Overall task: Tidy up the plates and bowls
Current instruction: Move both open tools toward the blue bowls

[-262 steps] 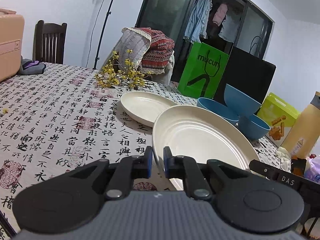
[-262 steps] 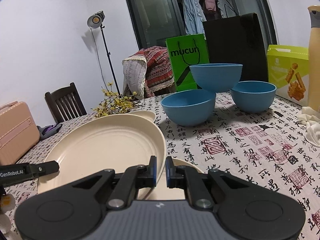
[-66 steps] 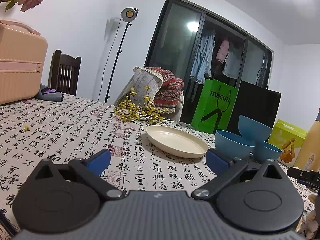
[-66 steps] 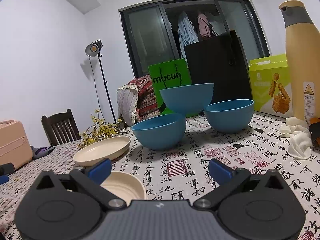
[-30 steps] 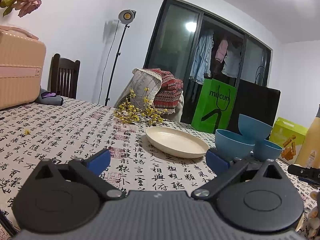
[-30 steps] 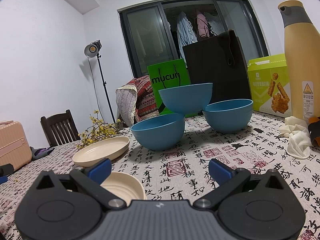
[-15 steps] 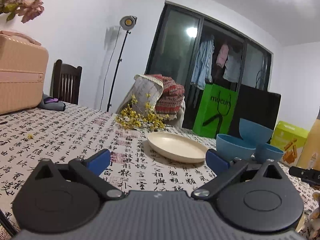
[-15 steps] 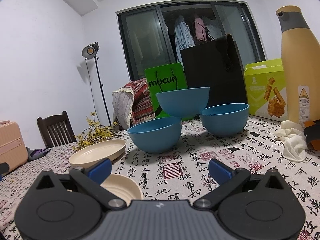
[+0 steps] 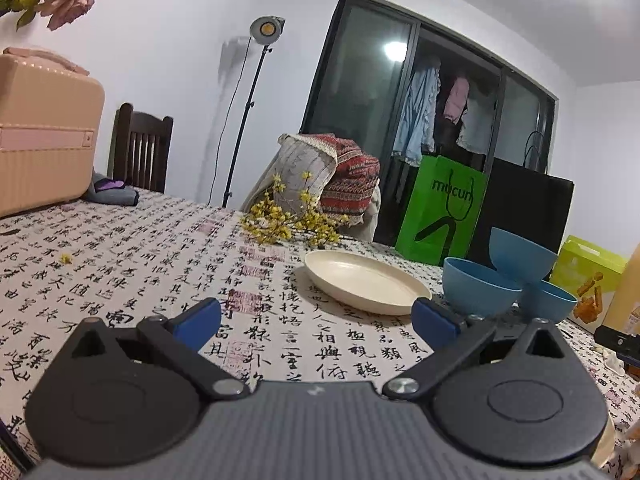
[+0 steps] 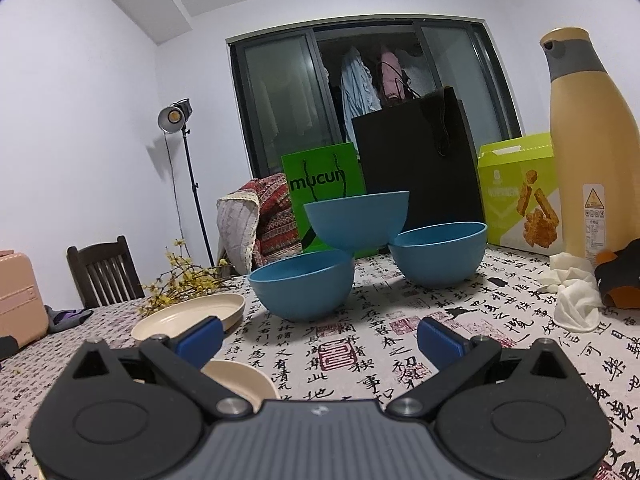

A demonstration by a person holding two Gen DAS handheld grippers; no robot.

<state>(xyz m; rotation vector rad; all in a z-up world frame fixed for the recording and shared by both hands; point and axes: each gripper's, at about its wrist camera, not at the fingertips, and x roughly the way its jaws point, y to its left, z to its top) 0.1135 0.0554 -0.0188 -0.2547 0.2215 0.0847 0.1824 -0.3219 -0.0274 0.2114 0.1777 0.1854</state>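
With both the left gripper (image 9: 316,314) and right gripper (image 10: 320,336) wide open and empty, the plates (image 10: 190,314) lie unstacked and three bowls (image 10: 302,290) remain unnested on the counter (image 10: 460,320).

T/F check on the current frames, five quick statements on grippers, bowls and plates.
1. Both grippers are open and hold nothing. True: the left gripper and right gripper have their fingers spread wide with nothing between them.
2. The three blue bowls are nested in one stack. False: the top bowl rests upright on the rims of two bowls standing side by side, the left bowl and the right bowl.
3. A cream plate lies flat on the tablecloth. True.
4. The green bag stands in front of the bowls. False: it stands behind them.
5. The tall yellow bottle lies on its side. False: it stands upright.
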